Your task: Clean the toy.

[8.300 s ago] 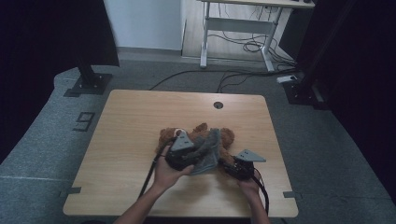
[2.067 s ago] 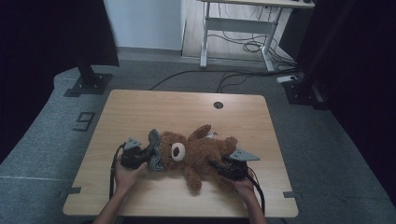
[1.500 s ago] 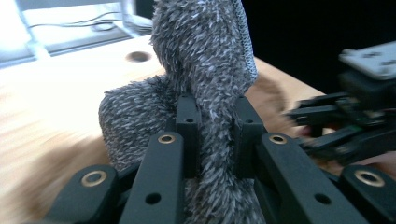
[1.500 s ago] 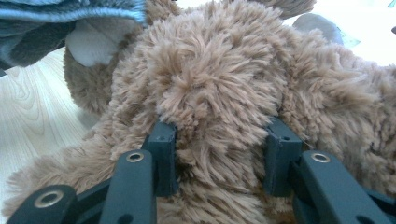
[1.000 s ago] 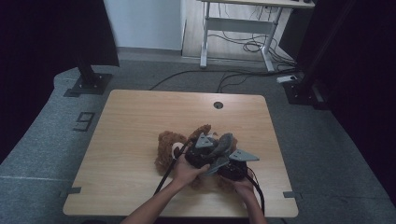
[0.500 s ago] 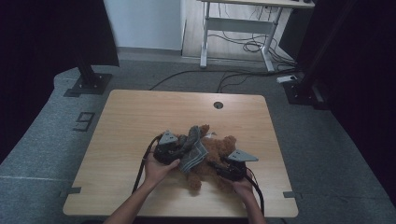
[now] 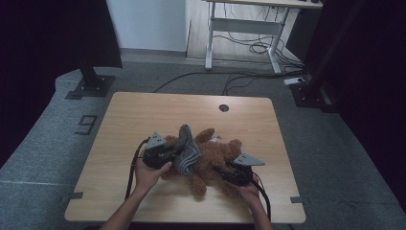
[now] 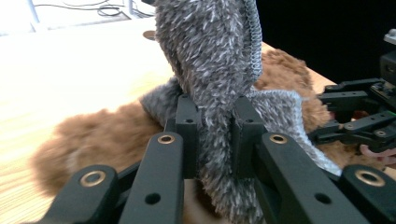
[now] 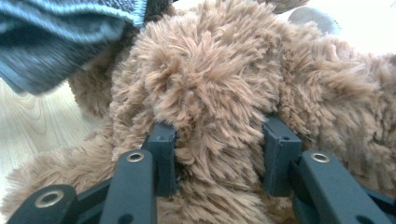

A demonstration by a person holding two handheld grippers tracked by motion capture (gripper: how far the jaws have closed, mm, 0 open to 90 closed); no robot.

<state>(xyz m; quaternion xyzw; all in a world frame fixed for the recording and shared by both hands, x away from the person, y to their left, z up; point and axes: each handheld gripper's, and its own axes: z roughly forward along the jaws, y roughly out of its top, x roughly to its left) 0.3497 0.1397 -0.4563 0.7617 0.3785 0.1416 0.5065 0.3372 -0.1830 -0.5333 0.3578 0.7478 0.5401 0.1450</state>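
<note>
Grey knit garment [image 8: 210,84], at left, pinched in my left gripper [image 7: 165,152] and lifted above the brown plush bear [image 7: 210,155] lying mid-table [image 7: 143,115]. Centre: bear on its back. Right: my right gripper [image 9: 219,140] clamped on a plush limb. Risk, as I judge it: the fuzzy fabric slips from the narrow pinch, or snags and drags the bear.

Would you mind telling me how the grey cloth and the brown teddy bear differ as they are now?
The grey cloth is short-piled, edge-stitched and lifted up; the brown teddy bear is shaggy and lies on the table. The left claw pinches the cloth; the right claw clamps the bear. Both are soft, and the cloth drapes onto the bear.
</note>
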